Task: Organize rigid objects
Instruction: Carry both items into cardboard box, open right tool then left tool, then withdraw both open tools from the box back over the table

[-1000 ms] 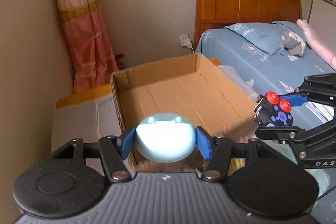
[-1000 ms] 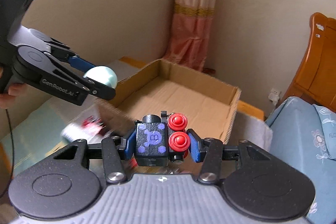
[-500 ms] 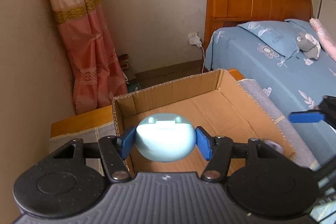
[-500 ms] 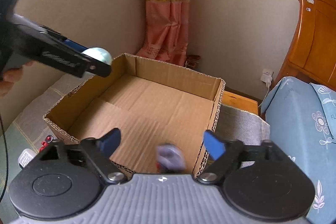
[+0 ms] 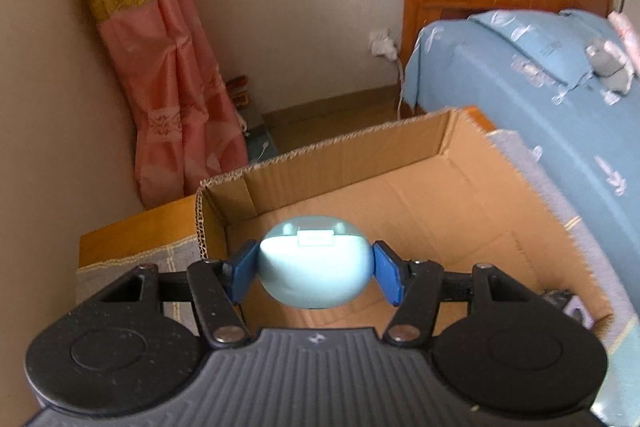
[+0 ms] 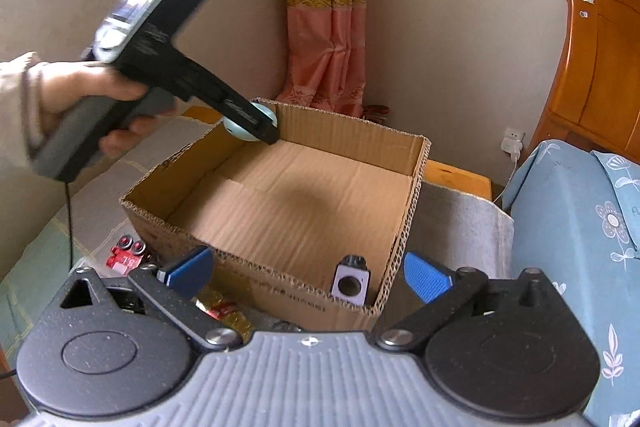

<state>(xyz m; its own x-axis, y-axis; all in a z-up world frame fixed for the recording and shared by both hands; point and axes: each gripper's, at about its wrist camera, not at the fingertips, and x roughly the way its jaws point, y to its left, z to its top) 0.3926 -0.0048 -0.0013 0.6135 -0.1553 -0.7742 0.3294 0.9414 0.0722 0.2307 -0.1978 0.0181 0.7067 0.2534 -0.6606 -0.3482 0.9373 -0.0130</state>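
Since the earlier frame the right tool [image 6: 308, 273] has let go of the toy block [image 6: 351, 283], its jaws just opening wide, with nothing between them. That block now lies in the near right corner of the box [image 6: 412, 183], against the wall. Meanwhile the left tool [image 5: 314, 267] has come over the box's left edge, clenched on a pale blue case [image 5: 314, 261] above the cardboard floor. A hand [image 6: 86, 95] grips its handle. Red toys [image 6: 126, 253] lie on the desk [image 6: 460, 219] beside the box.
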